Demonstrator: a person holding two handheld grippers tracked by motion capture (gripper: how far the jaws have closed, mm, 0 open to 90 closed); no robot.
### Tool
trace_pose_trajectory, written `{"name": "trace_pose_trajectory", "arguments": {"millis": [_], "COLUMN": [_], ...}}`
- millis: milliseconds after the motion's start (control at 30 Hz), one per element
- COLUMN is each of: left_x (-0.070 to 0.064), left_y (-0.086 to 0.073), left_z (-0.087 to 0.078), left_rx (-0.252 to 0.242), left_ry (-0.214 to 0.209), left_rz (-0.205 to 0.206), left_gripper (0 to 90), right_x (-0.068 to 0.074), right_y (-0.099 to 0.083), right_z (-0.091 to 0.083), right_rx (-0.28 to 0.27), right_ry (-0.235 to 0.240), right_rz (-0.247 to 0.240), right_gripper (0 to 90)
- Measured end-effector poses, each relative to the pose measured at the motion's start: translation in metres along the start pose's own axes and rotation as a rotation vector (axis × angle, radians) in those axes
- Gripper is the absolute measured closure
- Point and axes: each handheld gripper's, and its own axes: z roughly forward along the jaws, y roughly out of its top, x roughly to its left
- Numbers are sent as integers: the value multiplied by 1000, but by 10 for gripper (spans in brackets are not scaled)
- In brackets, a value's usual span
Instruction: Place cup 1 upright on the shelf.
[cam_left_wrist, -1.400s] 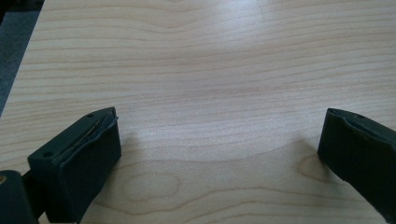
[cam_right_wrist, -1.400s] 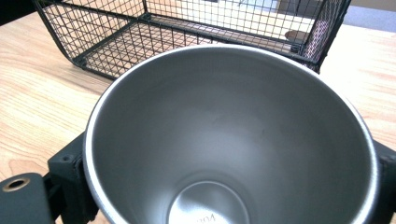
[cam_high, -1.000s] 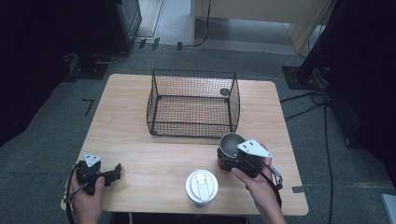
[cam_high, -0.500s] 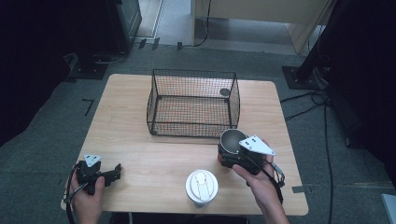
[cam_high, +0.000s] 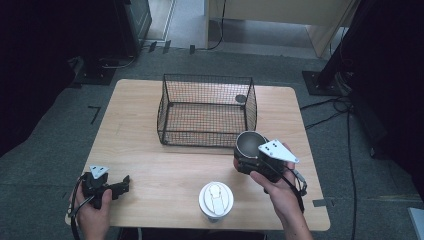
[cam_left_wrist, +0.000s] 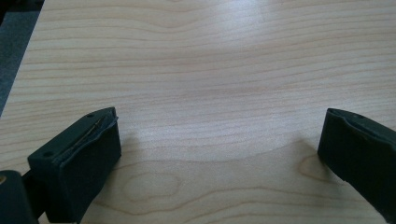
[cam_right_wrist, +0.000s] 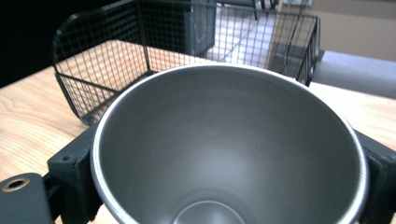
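Wire basket at mid-table, nothing in it; a small dark round thing sits just behind its far right corner. Likely goal: steel cup into the basket, not yet done. White lidded cup stands untouched near the front edge. Right gripper clamps the steel cup, just beside the basket's front right corner. Left gripper jaws wide, holding nothing, low over bare wood.

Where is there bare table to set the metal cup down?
Bare wood lies between the wire basket and the white lid, and left toward the left gripper. The right gripper holds the cup by the basket's front right corner, the tightest spot.
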Motion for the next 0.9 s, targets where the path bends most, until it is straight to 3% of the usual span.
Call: {"name": "trace_pose_trajectory", "arguments": {"millis": [300, 567, 900], "left_x": [0, 0, 0], "left_y": [0, 0, 0], "left_z": [0, 0, 0], "left_rx": [1, 2, 1], "left_ry": [0, 0, 0], "left_rz": [0, 0, 0], "left_gripper": [0, 0, 0], "right_x": [3, 9, 12], "right_y": [13, 23, 37], "right_z": [0, -1, -1], "right_rx": [-46, -145, -255], "right_ry": [-2, 18, -11], "right_rz": [-1, 5, 26], "right_gripper": [68, 68, 68]}}
